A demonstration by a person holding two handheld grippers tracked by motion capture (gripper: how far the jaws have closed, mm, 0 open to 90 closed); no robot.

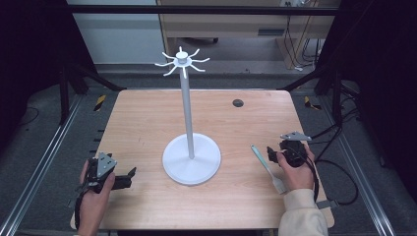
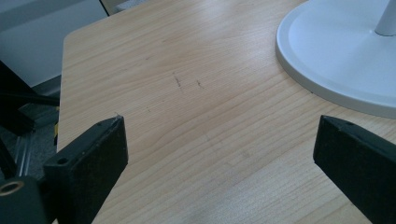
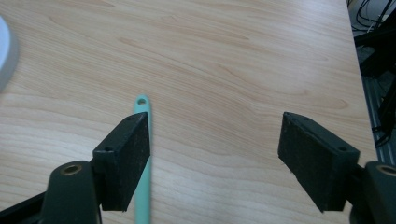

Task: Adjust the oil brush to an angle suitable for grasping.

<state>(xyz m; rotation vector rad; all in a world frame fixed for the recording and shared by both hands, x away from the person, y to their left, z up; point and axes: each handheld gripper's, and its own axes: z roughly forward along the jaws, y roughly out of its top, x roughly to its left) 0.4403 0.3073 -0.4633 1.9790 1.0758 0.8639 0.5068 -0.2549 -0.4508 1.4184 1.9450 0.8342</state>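
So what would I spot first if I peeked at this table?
The tall white stand in the middle, with curly hooks on top. Next, the mint green utensil lying flat near the right gripper, whose jaws are open beside its handle. The left gripper waits open at the table's near-left corner.

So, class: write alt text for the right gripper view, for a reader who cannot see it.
The right gripper hangs open over a light wooden table, its two black jaws wide apart. A mint-green utensil handle with a hanging hole at its tip lies on the wood beside the left jaw, partly hidden by it. A white stand base shows at the left edge.
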